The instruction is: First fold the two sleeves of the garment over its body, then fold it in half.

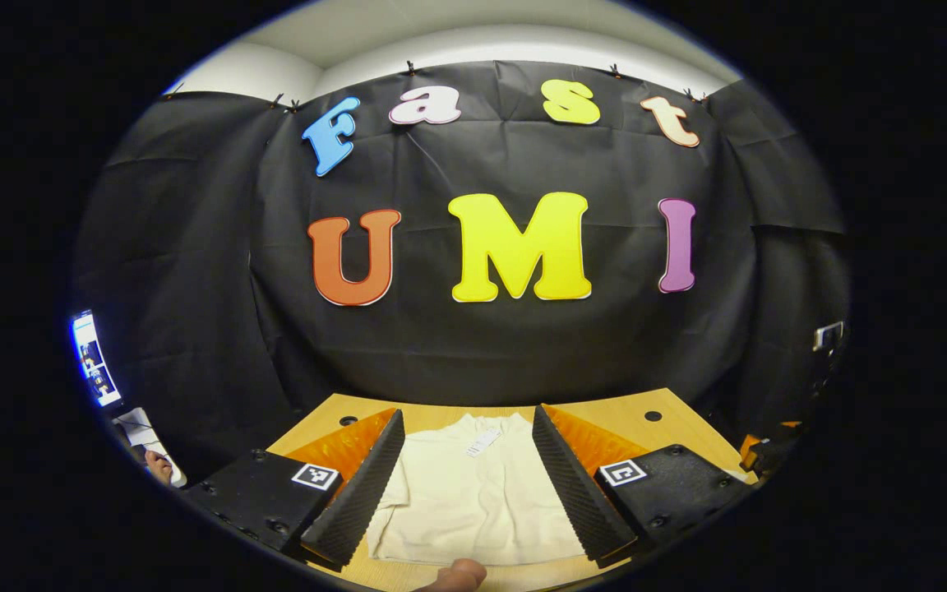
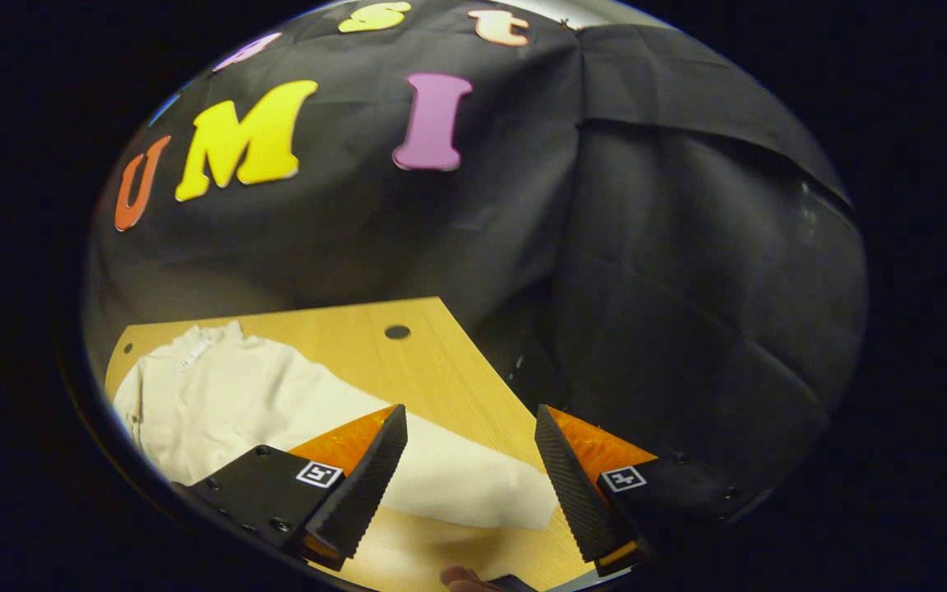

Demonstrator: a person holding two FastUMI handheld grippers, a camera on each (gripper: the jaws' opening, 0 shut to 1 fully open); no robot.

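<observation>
Left gripper view: a cream garment [image 1: 473, 493] lies flat on a pale wooden surface [image 1: 671, 411], collar toward the far wall. The left tongs [image 1: 469, 485] hang above the garment's body, released, fingers spread wide with nothing between them. A small white label [image 1: 483, 441] sits just below the collar; its print is too small to read. A screen [image 1: 94, 358] glows well off to the garment's left.

Right gripper view: the right tongs [image 2: 469, 485] are also released and hold nothing, poised over the garment's right sleeve [image 2: 473, 485]. That sleeve stretches straight out from the body across the surface, not folded over it, its cuff near the surface's edge. The label shows here as a pale smudge by the collar.

Risks, as a judgement: the cuff lies so near the edge that a shallow pinch could let the sleeve slip over the side. Gripping too deep could catch both layers and drag the whole body askew, spoiling later folds.
</observation>
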